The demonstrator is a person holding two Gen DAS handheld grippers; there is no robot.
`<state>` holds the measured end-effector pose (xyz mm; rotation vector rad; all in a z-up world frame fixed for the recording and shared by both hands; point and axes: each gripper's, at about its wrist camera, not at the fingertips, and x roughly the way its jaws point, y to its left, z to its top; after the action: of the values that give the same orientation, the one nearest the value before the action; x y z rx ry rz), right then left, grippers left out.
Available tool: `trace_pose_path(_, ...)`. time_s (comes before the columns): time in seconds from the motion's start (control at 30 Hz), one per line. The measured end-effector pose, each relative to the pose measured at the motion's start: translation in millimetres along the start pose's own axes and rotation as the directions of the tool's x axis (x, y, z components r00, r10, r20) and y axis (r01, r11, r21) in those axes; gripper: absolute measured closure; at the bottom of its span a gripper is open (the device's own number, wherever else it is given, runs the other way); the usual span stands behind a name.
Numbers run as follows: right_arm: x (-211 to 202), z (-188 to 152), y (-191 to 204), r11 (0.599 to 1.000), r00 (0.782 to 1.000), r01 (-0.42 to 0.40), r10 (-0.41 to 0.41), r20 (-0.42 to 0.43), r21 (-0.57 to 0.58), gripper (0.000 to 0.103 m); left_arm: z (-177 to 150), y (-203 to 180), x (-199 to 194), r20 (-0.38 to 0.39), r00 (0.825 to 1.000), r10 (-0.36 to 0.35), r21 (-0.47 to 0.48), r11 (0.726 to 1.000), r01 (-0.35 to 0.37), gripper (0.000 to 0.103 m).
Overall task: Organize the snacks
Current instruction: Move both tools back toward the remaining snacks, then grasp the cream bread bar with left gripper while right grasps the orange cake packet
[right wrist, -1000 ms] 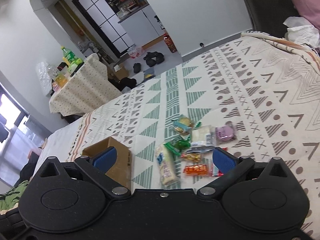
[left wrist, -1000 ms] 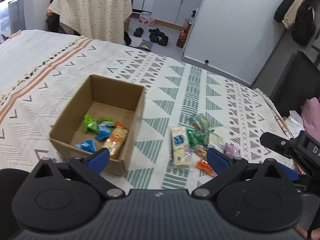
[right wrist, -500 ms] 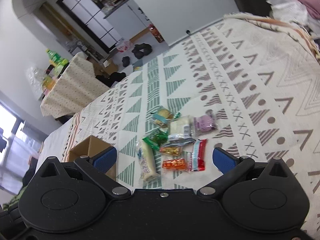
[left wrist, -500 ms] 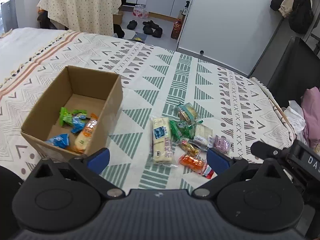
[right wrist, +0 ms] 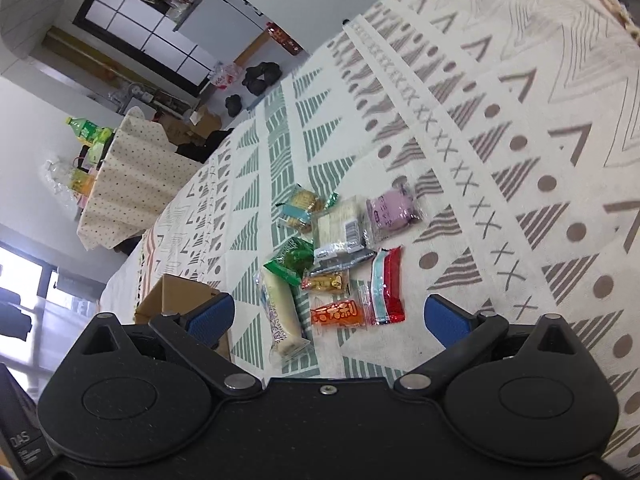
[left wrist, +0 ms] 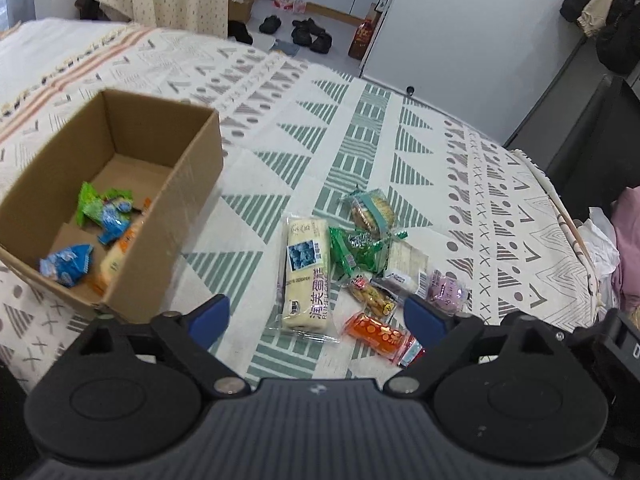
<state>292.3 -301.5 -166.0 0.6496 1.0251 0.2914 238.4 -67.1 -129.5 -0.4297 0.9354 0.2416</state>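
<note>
An open cardboard box (left wrist: 188,184) sits on the patterned bedspread at the left, holding several wrapped snacks (left wrist: 104,216). To its right lies a pile of loose snacks: a long cream bar (left wrist: 306,272), a green pack (left wrist: 356,252), an orange pack (left wrist: 376,332) and a purple pack (left wrist: 446,292). My left gripper (left wrist: 316,318) hovers open above the near end of the pile, holding nothing. In the right wrist view the same pile shows the cream bar (right wrist: 280,312), orange pack (right wrist: 338,314), red-and-blue stick (right wrist: 386,286) and purple pack (right wrist: 392,212). My right gripper (right wrist: 328,318) is open over them, holding nothing.
The box corner (right wrist: 176,296) shows behind the right gripper's left finger. Pink and white laundry (left wrist: 616,248) lies at the bed's right edge beside a dark cabinet (left wrist: 592,132). A cloth-covered table (right wrist: 132,176) and shoes (left wrist: 304,32) stand beyond the bed.
Both grippers have moved closer to the loose snack pile; the box has slid toward the left of the left wrist view. The right view has tilted down onto the pile. Both stay open.
</note>
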Motion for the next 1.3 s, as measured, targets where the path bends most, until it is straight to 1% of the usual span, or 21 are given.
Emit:
trace_pose_path(0.07,7.5,0.6,-4.8,0.999,1.000,0.000,0.001,-0.023,0.032,0.010,-0.3,2.9,9.1,-0.012,1.000,-0.008,-0.014,1.000,0.008,0.018)
trace_pose_path(0.1,12.3,0.5,-7.0,0.999,0.999,0.002,0.000,-0.036,0.050,0.012,-0.8,4.4,13.6,-0.019,1.000,-0.010,-0.020,1.000,0.010,0.019)
trace_pose_path(0.17,21.3,-0.1,-10.2,0.997,0.998,0.012,-0.007,-0.059,0.078,0.020,-1.4,7.5,22.5,-0.036,0.999,-0.016,-0.031,0.999,0.015,0.025)
trace_pose_path(0.23,30.3,-1.5,-10.6,0.996,0.997,0.021,-0.014,-0.079,0.091,0.026,-2.3,10.4,30.7,-0.052,0.998,-0.028,-0.045,0.999,0.026,0.030)
trace_pose_path(0.4,53.0,-7.3,-6.7,0.991,0.990,0.007,0.011,-0.137,0.130,0.036,-2.6,18.4,47.2,-0.073,0.996,-0.045,-0.065,0.997,0.041,0.038)
trace_pose_path(0.47,62.0,-9.4,-4.8,0.989,0.988,0.003,0.021,-0.155,0.149,0.044,-1.6,22.3,53.3,-0.081,0.995,-0.055,-0.077,0.996,0.048,0.043)
trace_pose_path(0.53,71.1,-9.9,-3.7,0.985,0.986,0.002,0.028,-0.167,0.173,0.048,0.0,26.1,59.1,-0.085,0.995,-0.059,-0.087,0.995,0.051,0.044)
trace_pose_path(0.63,81.1,-9.2,-3.7,0.977,0.984,0.009,0.029,-0.177,0.211,0.049,1.8,31.1,67.0,-0.094,0.993,-0.071,-0.105,0.993,0.061,0.044)
trace_pose_path(0.73,90.3,-8.9,-4.3,0.975,0.984,0.039,0.001,-0.180,0.220,0.049,4.0,33.4,73.6,-0.103,0.990,-0.094,-0.115,0.990,0.082,0.044)
trace_pose_path(0.9,101.0,-7.5,0.6,0.977,0.985,0.086,-0.054,-0.164,0.196,0.049,5.7,32.0,85.1,-0.121,0.987,-0.108,-0.110,0.989,0.095,0.044)
trace_pose_path(0.93,103.1,-7.7,2.1,0.977,0.984,0.097,-0.066,-0.163,0.188,0.050,5.1,31.2,87.6,-0.126,0.986,-0.109,-0.109,0.989,0.095,0.044)
trace_pose_path(1.07,111.8,-9.8,4.8,0.977,0.980,0.134,-0.106,-0.166,0.167,0.060,4.8,29.7,97.3,-0.145,0.984,-0.107,-0.108,0.990,0.092,0.045)
trace_pose_path(1.13,113.4,-10.2,6.5,0.977,0.980,0.146,-0.121,-0.158,0.157,0.062,4.6,30.3,102.0,-0.155,0.983,-0.103,-0.111,0.990,0.086,0.046)
trace_pose_path(1.3,117.4,-9.3,9.8,0.976,0.980,0.159,-0.138,-0.145,0.151,0.062,4.2,32.4,107.8,-0.167,0.981,-0.099,-0.117,0.990,0.080,0.047)
